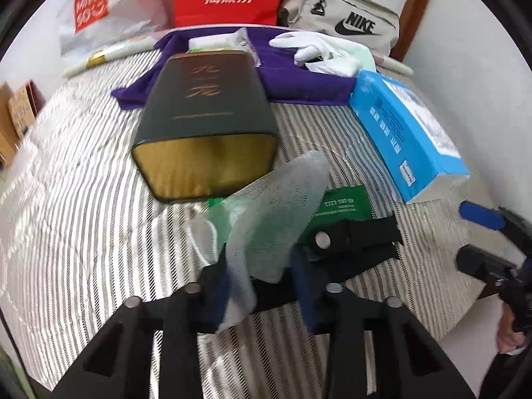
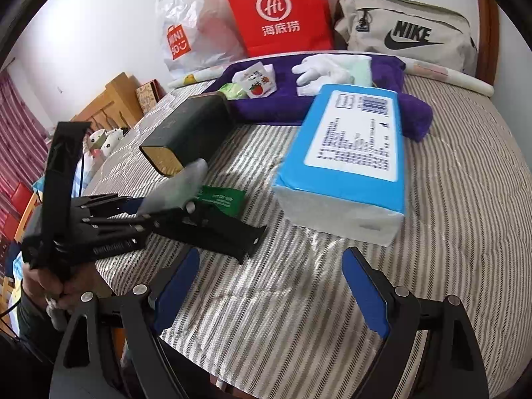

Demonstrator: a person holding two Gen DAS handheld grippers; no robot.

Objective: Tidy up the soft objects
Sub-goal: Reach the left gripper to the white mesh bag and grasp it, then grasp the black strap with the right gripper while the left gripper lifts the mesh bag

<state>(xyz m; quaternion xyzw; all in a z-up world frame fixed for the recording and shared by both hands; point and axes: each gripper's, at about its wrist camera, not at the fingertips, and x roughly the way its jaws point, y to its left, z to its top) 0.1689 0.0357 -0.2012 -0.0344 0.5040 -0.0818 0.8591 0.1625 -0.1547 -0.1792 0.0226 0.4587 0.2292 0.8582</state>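
Left wrist view: left hand-held gripper (image 1: pixel 262 286) clamped on grey mesh cloth (image 1: pixel 276 212), long axis running up and away from fingers, above striped bed (image 1: pixel 83 232). Right hand-held gripper (image 2: pixel 269 286) spread apart, empty, nearer blue tissue pack (image 2: pixel 345 163) just ahead.

Left gripper (image 1: pixel 262 286) narrowed, right gripper (image 2: pixel 271 286) wide

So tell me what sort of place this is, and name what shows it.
Most likely a bedroom at home. The things lie on a bed with a striped cover. A wooden headboard stands behind the Nike bag against the wall, and a plush toy sits beside the bed.
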